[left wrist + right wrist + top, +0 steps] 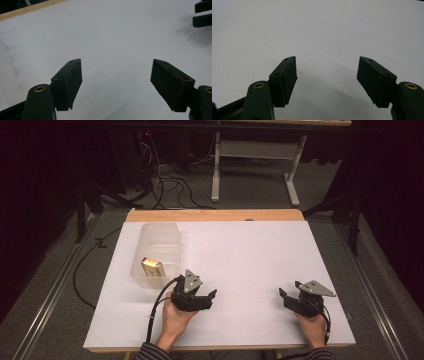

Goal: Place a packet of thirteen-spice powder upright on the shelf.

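Translucent plastic bin [156, 251]: sitting on the white table cover [250, 260] at about 10 o'clock from the table's middle, long side running away from the person, open top facing up.

Yellow box [151, 266]: lying inside the bin at its near end, looking a bit tilted against the wall, though it's too small to be sure.

Left gripper [212, 296]: being held in the person's left hand [178, 315] low over the cover, near the front edge. Jaws are standing wide apart with nothing between them, just bare white surface showing in the gap in the left gripper view [116, 80]. It's pointing roughly toward 3 o'clock, so away from the bin.

Box vs left fingers: the box is sitting around 10 o'clock from the left gripper, near but not touching, with the bin's near wall in between. A pale sliver of the bin is peeking in at 9 o'clock in the left gripper view.

Right gripper [283, 294]: being held in the right hand [312, 326] at about 4 o'clock on the table, jaws spread wide as well, gripping nothing; plain cover showing between the pads in the right gripper view [327, 77]. It's facing toward 9 o'clock, at the other gripper.

Box vs right fingers: well apart, off at 10 o'clock across the cover.
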